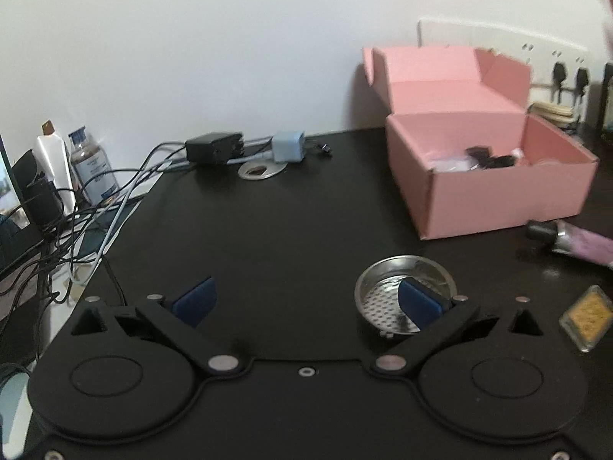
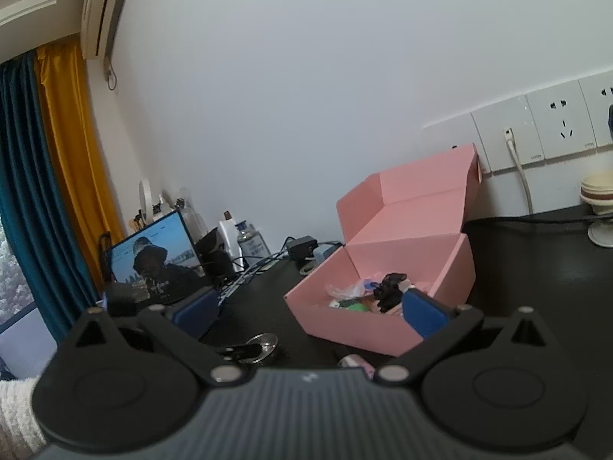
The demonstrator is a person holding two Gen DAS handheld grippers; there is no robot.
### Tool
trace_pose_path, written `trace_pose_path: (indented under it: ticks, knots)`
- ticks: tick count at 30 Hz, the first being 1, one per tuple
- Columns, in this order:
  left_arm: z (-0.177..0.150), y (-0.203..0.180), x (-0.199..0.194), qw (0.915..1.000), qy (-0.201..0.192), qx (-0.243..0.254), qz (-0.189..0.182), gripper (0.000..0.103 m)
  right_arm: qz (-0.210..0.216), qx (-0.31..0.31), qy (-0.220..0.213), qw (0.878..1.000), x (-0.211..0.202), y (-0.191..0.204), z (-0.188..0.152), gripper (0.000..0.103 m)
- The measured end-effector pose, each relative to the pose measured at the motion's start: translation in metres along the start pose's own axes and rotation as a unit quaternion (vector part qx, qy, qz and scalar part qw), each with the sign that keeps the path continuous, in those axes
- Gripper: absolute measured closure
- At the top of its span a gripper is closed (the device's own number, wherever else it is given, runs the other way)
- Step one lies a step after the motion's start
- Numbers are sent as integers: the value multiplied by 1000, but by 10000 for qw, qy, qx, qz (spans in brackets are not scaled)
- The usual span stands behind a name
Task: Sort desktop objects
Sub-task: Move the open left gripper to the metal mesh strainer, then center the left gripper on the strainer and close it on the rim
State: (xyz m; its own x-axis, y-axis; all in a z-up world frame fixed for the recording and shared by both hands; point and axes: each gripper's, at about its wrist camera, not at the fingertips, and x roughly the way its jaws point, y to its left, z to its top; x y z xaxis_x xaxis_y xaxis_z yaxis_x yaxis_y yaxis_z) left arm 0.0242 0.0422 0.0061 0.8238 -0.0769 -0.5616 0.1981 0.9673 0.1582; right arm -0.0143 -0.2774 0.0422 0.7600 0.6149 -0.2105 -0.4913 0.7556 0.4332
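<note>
Fingers of both the left gripper and right gripper spread wide, holding nothing.

A pink box sits right of centre on a black desk. At lower right, a silver metal dish shows a perforated dot pattern on its floor, and a clear case holds something speckled gold. A pink tube with a black cap lies at the right edge. Upper centre: a black adapter and a pale blue plug. Both grippers are black with blue pads. In the right wrist view, curtains at the left run teal beside mustard yellow, under a white wall
</note>
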Motion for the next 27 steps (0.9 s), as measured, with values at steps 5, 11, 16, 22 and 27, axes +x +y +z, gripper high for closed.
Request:
trace_pose_path:
  ticks: [5, 11, 16, 22, 27]
  knots:
    - [-2, -16, -16, 9978, -472, 397, -262, 0, -5, 0, 4, 10000, 0, 0, 0, 1]
    - [-5, -35, -13, 9928, -488, 1062, -279, 0, -13, 31, -30, 10000, -1, -1, 0, 1]
    - [-5, -36, -10, 9919, -431, 1097, -468, 1, 17, 23, -32, 10000, -2, -4, 1, 1]
    - [-5, -30, -8, 9917, -319, 951, -799, 10, -12, 17, -9, 10000, -1, -4, 1, 1]
    - [-3, -21, -4, 9921, -183, 715, -1013, 12, -39, 28, 3, 10000, 0, -4, 1, 1]
